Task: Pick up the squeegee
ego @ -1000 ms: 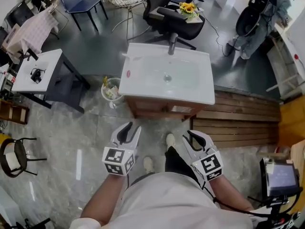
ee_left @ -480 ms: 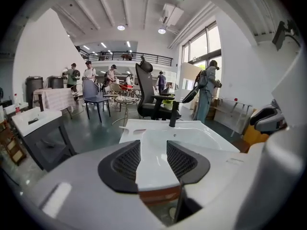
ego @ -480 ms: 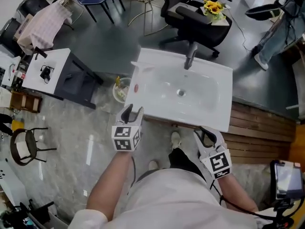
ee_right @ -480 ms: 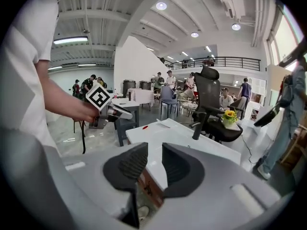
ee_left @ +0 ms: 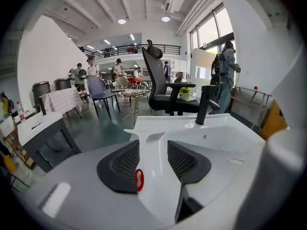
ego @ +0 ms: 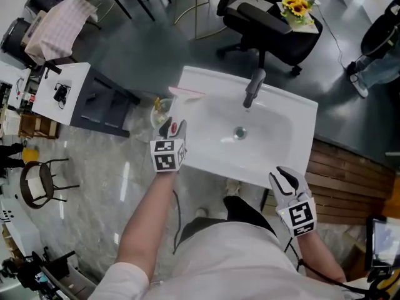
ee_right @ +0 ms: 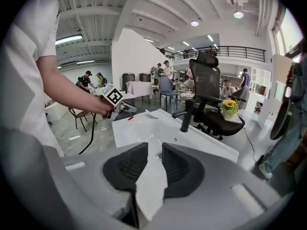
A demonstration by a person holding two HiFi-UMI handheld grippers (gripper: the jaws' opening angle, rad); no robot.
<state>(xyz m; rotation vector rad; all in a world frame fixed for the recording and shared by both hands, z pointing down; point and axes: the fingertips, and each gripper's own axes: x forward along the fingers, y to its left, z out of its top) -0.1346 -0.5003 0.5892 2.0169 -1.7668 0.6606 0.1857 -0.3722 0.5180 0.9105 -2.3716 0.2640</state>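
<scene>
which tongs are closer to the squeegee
Left. Left tongs are at the sink's left edge, just short of the squeegee on its back left corner; right tongs are at the front right corner, across the basin.

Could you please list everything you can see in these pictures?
sink: one, white, centre
faucet: one, dark grey, sink's far rim
squeegee: one, white with pinkish edge, sink's far-left corner
oval piece: one, red, sink's left rim, at left tool's tips
office chair: one, black, beyond the sink
flowers: one bunch, yellow, by the chair
side table: one, white, far left
bin: one, pale, floor left of sink
slatted boards: one patch, brown, floor right
left tool: one, white, black pads, sink's left rim; jaws just opening, oval piece between them, ungripped
right tool: one, same colours, sink's near-right corner; jaws apart, empty
</scene>
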